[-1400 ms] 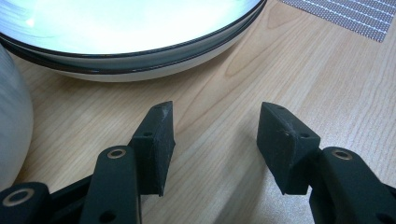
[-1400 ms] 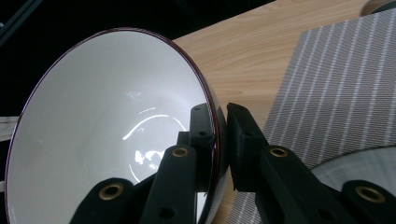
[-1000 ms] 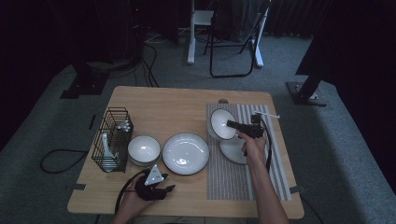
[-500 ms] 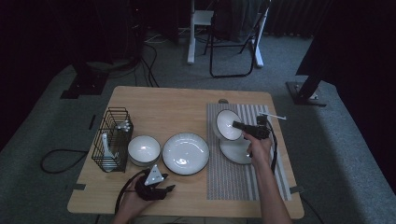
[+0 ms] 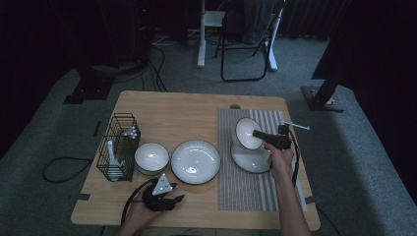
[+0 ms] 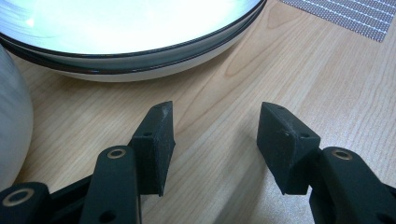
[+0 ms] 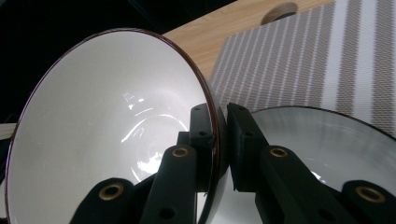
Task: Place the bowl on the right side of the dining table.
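Observation:
My right gripper (image 5: 256, 133) is shut on the rim of a white bowl (image 5: 246, 132), holding it tilted on edge above a white plate (image 5: 250, 158) on the striped placemat (image 5: 246, 187). In the right gripper view the bowl (image 7: 107, 126) has a dark rim pinched between the two jaws, and the plate (image 7: 336, 140) lies just beyond. My left gripper (image 5: 167, 199) rests open on the table near its front edge, nothing between its fingers (image 6: 156, 140). Just ahead of it sits a large white plate (image 6: 126, 32).
A black wire basket (image 5: 118, 147) with utensils stands at the table's left. A small white bowl (image 5: 151, 157) sits beside it, then the large plate (image 5: 195, 161). Chair legs and stands are on the floor beyond the table's far edge.
My right gripper has carried the tilted bowl a little to the right, over the plate on the placemat. The left gripper has stayed where it was.

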